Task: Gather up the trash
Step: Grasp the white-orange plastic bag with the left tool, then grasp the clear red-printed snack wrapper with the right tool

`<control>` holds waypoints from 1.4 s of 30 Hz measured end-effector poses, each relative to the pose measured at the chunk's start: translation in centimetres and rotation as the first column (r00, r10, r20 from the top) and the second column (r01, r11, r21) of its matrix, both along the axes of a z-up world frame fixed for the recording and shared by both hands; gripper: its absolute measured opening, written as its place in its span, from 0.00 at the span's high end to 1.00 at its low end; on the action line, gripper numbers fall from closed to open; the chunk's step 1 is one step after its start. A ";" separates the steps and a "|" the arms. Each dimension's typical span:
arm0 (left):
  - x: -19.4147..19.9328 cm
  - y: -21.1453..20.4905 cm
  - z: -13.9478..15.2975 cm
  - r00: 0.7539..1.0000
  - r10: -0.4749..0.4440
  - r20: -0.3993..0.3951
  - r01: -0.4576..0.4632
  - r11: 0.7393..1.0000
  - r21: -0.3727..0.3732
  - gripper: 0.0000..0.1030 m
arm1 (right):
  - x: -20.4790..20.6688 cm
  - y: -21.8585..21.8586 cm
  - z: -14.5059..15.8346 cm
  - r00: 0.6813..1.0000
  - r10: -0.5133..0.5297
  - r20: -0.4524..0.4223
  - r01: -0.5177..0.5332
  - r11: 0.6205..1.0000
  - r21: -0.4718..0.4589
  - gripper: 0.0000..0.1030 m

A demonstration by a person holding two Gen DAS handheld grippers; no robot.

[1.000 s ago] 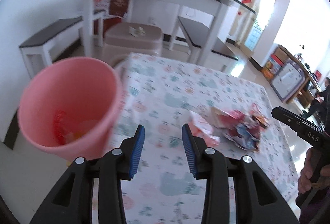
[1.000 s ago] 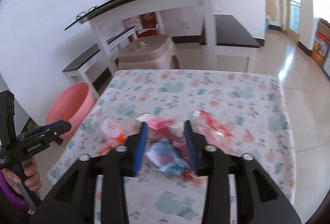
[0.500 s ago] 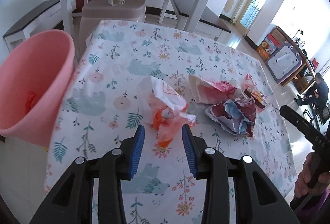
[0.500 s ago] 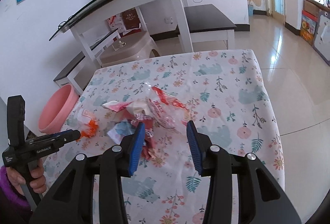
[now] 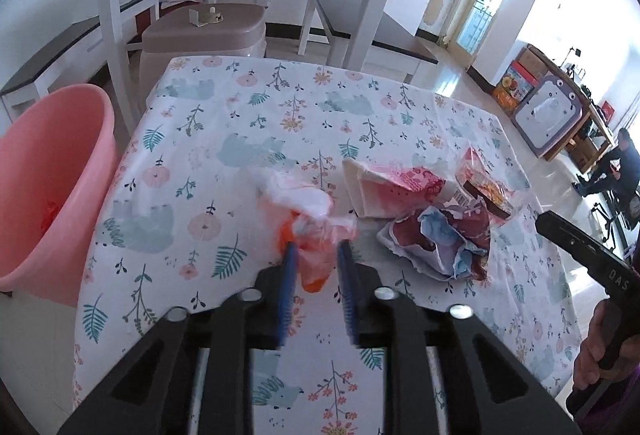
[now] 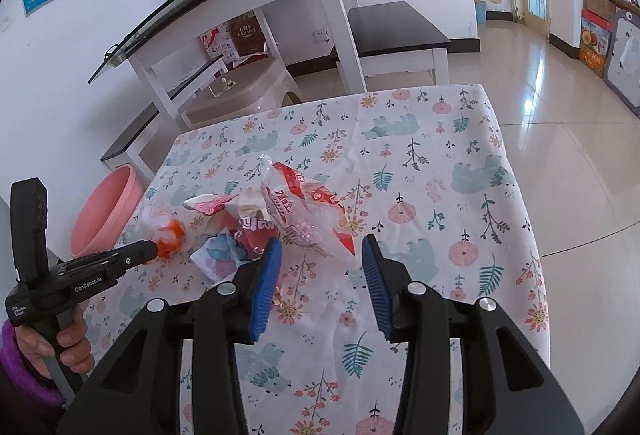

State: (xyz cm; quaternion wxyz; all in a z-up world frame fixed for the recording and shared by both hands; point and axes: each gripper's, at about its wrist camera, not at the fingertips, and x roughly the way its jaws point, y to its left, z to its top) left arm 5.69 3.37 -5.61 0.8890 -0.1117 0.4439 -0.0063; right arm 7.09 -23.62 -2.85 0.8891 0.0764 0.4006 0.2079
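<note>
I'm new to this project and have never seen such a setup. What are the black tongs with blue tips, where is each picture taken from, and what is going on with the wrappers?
No robot here: a person holds a hand tool with two blue-padded fingers in each hand, each carrying a wide-angle camera looking along the fingers. One picture is from the left gripper, the other from the right gripper. On the flowered tablecloth lies crumpled trash. The left jaws have just been closing around an orange-and-white plastic wrapper; the pads look about to pinch it, though it rests on the cloth. The right jaws stand open just short of a clear red-printed bag. A pink bucket waits beside the table.
</note>
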 end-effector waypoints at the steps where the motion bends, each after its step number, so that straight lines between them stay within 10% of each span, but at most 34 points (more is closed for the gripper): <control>1: -0.1 0.0 0.0 1.000 0.001 0.002 -0.001 1.000 0.004 0.84 | 0.0 0.0 -0.1 1.000 0.003 0.000 -0.003 1.000 0.003 0.59; 23: -2.1 -1.2 1.8 0.993 -0.079 0.090 0.073 0.995 0.064 0.88 | 2.0 2.4 -1.5 0.998 0.051 0.028 -0.048 0.996 -0.071 0.59; 33: -2.6 -1.1 2.2 0.991 -0.078 0.111 0.073 0.996 0.054 0.88 | 1.3 1.5 -1.5 0.999 0.026 0.031 -0.024 0.997 -0.068 0.85; 42: -3.5 -0.9 3.1 0.984 -0.084 0.155 0.077 0.996 0.050 0.88 | -0.4 0.7 0.4 0.997 -0.008 0.078 0.011 0.999 -0.036 0.88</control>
